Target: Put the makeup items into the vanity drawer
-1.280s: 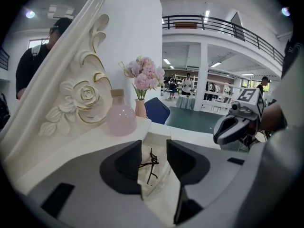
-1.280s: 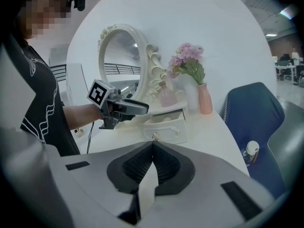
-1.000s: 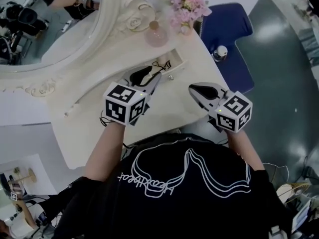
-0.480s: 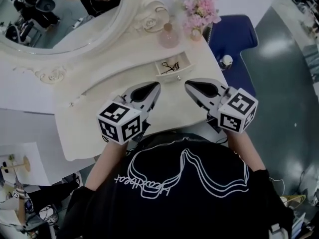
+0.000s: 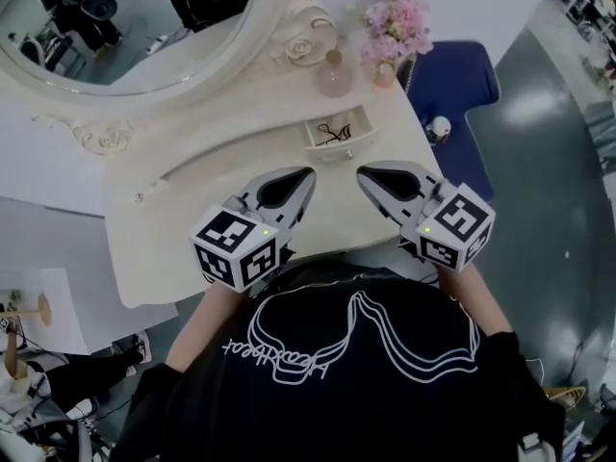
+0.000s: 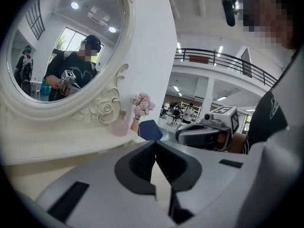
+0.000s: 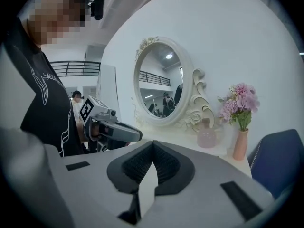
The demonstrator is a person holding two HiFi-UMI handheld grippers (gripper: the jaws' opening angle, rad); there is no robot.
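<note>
The cream vanity (image 5: 192, 210) has a small drawer (image 5: 358, 142) standing open near its back right. A thin black makeup item (image 5: 332, 131) lies inside it. My left gripper (image 5: 303, 175) hovers over the vanity's front edge, a short way in front of the drawer, shut and empty. My right gripper (image 5: 366, 172) hangs beside it, also shut with nothing held. In the left gripper view the jaws (image 6: 155, 144) meet with nothing between them. The right gripper view shows the same of its own jaws (image 7: 153, 144).
An oval mirror (image 5: 144, 27) in a carved frame stands at the back. A pink perfume bottle (image 5: 334, 75) and a vase of pink flowers (image 5: 397, 27) stand behind the drawer. A blue chair (image 5: 452, 80) with a small round jar (image 5: 439, 128) is to the right.
My left gripper has drawn back from the drawer toward the person's body and its jaws have closed. The right gripper has barely moved.
</note>
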